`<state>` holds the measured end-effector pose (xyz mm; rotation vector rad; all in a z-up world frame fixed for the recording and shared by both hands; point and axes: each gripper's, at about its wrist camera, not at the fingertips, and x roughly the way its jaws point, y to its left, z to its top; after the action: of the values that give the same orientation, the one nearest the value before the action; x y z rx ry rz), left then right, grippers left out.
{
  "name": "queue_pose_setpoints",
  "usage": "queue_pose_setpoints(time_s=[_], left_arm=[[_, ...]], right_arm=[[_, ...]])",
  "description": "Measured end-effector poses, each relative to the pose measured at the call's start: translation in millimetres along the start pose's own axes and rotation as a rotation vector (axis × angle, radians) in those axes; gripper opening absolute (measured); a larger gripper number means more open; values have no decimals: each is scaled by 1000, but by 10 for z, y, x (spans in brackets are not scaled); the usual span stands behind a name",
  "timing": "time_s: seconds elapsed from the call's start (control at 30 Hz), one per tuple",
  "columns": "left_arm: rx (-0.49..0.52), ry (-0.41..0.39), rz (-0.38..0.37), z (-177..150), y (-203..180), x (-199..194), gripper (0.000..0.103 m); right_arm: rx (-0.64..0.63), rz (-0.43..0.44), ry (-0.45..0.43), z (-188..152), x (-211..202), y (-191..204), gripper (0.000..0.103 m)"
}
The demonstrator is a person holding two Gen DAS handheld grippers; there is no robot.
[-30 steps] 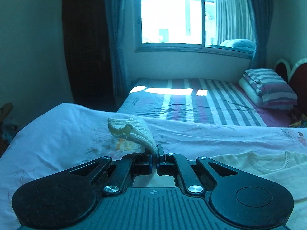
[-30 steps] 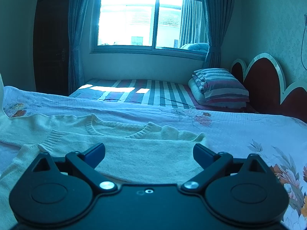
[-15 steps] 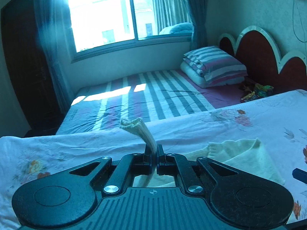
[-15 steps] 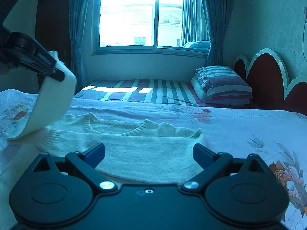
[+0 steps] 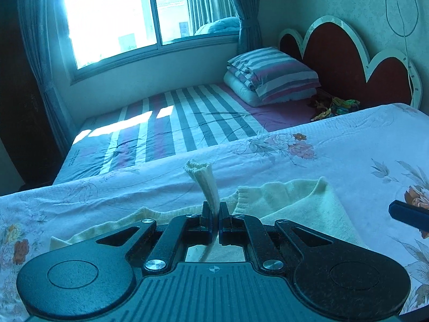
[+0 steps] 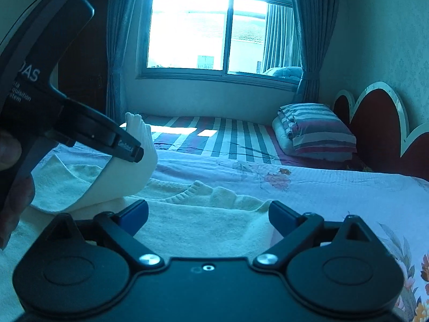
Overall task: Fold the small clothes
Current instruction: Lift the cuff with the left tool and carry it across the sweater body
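Broadly, a bed with a floral sheet (image 5: 348, 145) filled the foreground of both views, and beyond it lay a second bed with a striped cover (image 5: 187, 123), a striped pillow (image 5: 273, 75) at its head near the scalloped headboard (image 5: 346, 59), under a bright window (image 6: 214, 29). On the floral sheet a cream knitted sweater (image 6: 209, 222) lay spread flat, its ribbed neckline turned toward the striped bed. One sleeve (image 6: 128, 177) rose off the body of the garment (its ribbed cuff (image 5: 199, 167) stood up past the tips in the left wrist view). The left gripper (image 5: 213, 216) had its fingers pressed together on that sleeve, just below the cuff, holding it lifted above the sweater's left side. The right gripper (image 6: 207, 213) hung low over the near part of the sweater, its blue-tipped fingers (image 6: 134, 212) spread wide with nothing between them; whether they touched the knit could not be told.
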<state>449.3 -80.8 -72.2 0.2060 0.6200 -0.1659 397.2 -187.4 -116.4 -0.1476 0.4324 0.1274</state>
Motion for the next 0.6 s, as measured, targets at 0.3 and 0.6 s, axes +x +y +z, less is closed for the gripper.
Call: queue_pose_setpoints(time_s=[0.3,0.6], left_arm=[[13,32,40,-10,-28,222,4],[29,54,30,-4,-233,325,4]], right_arm=[[-1,-7,4,64,106,-133,97],[7,-8,11,5,142,-259,97]])
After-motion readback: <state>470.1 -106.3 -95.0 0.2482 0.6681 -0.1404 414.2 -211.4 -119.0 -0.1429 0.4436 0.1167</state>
